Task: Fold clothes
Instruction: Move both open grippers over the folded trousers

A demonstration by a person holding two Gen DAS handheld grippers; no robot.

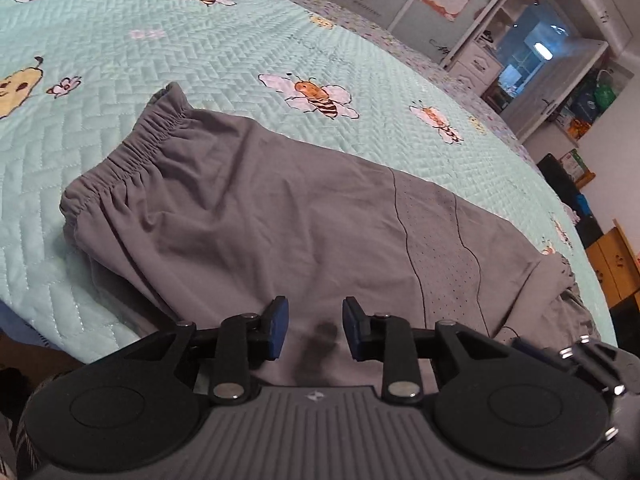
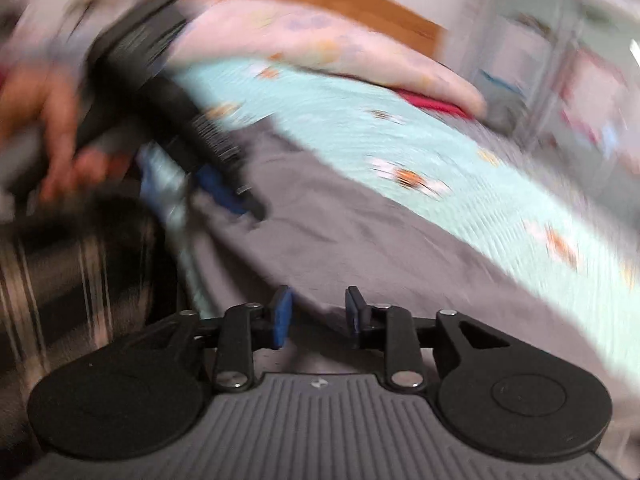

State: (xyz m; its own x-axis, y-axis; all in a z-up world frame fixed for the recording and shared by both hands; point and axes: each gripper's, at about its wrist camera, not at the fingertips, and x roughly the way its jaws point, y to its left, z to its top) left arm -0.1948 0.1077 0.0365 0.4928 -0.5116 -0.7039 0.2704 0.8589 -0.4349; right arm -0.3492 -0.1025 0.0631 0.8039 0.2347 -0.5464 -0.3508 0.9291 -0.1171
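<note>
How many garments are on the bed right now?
1: grey shorts lying flat on the green bee-print quilt, near its front edge. Something red lies by the pillows; too blurred to identify.

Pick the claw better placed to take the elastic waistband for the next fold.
Left, probably. The left claw hangs open over the grey shorts, with the waistband ahead on its side. The right claw, also open and empty, sits over the opposite end, its view blurred.

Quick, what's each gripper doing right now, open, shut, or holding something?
Left gripper: open, nothing between its blue pads, above the grey elastic-waist shorts.
Right gripper: open, holding nothing, above the same shorts.
</note>
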